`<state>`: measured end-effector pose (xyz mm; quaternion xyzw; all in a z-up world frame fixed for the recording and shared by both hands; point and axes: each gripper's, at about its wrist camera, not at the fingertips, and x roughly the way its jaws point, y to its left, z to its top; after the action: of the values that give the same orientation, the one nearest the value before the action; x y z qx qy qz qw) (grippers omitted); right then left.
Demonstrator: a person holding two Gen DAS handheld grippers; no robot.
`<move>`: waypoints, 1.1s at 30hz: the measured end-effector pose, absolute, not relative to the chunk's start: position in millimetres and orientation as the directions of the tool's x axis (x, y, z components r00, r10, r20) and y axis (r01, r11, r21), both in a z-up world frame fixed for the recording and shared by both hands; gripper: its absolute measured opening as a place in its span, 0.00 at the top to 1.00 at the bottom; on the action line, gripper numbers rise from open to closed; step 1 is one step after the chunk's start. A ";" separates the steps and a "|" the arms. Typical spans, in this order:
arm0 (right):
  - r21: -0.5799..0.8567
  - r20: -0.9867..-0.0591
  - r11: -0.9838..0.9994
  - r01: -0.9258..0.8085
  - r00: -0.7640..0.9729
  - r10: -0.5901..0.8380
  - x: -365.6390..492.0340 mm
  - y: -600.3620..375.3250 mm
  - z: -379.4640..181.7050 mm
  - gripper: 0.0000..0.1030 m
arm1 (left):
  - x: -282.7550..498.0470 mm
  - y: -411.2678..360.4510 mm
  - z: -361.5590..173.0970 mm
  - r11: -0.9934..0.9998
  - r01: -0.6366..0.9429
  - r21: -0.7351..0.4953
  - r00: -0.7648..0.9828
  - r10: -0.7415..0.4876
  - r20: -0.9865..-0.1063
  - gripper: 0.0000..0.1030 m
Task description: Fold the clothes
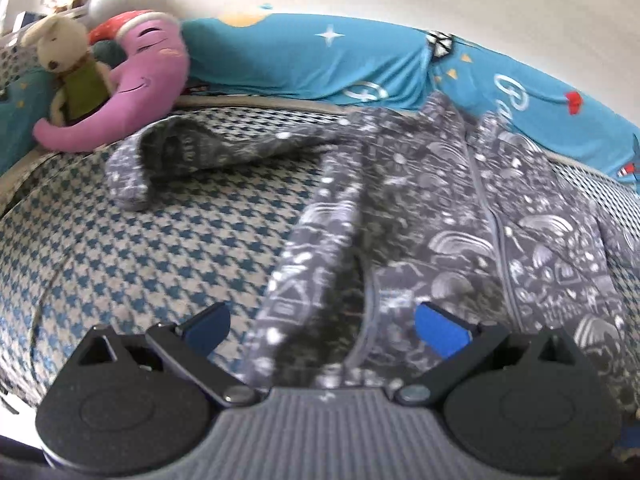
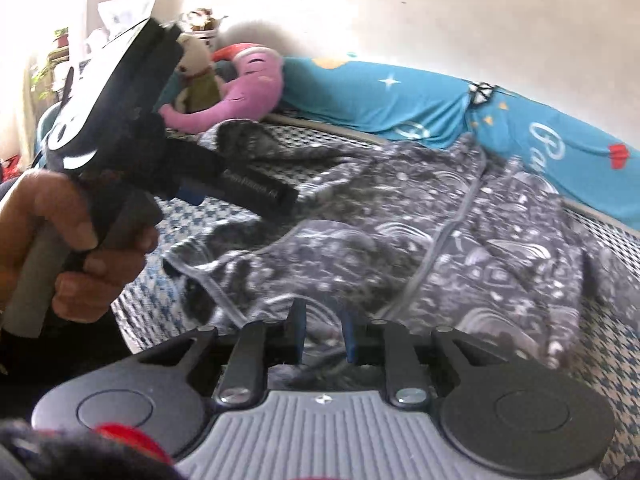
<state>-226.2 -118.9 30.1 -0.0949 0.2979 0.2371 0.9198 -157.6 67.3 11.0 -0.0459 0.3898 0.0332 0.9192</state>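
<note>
Garment, grey with white print and a centre zip, spread on bed with houndstooth cover; one sleeve stretched toward pink plush. Bare cover open left of garment edge; blue bolster closing the far side. Left claw spread wide, empty, above the hem. Right wrist view alone: hand gripping left tool; right claw nearly closed on a garment fold.

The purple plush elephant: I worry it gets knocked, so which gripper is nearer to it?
Left. The left gripper hovers over the jacket's sleeve, just short of the purple plush elephant. The right gripper sits lower at the jacket's near hem, farther away.
</note>
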 end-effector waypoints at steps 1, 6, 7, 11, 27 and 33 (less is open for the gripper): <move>-0.030 -0.592 0.878 -0.479 0.716 0.370 -226.0 -123.6 30.5 0.77 | -157.1 63.5 10.1 0.995 -0.085 -0.053 0.693 0.021 -0.721 0.00; 0.000 -0.577 0.928 -0.373 0.758 0.304 -223.9 -152.9 37.1 0.76 | -155.6 49.0 5.7 0.998 -0.038 -0.045 0.682 -0.007 -0.732 0.00; 0.007 -0.574 0.938 -0.346 0.767 0.287 -223.1 -159.4 38.4 0.75 | -155.6 46.3 5.0 0.999 -0.030 -0.042 0.681 -0.011 -0.732 0.00; 0.060 -0.578 0.983 -0.172 0.797 0.175 -213.0 -194.9 37.9 0.73 | -156.7 34.5 2.2 1.000 0.006 -0.031 0.679 -0.026 -0.734 0.00; 0.213 -0.671 0.963 0.165 0.741 0.022 -157.4 -263.7 1.0 0.71 | -163.6 -11.0 -4.9 0.987 0.161 -0.011 0.654 -0.115 -0.747 0.00; 0.264 -0.690 0.946 0.190 0.722 0.048 -140.0 -266.7 -13.9 0.72 | -165.3 -19.4 -11.1 0.981 0.196 0.004 0.633 -0.124 -0.764 0.00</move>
<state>-140.0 -266.7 -13.9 0.1603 0.3705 -0.0387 0.9141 -165.3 -19.4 -11.1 0.0433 0.4188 -0.0885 0.9027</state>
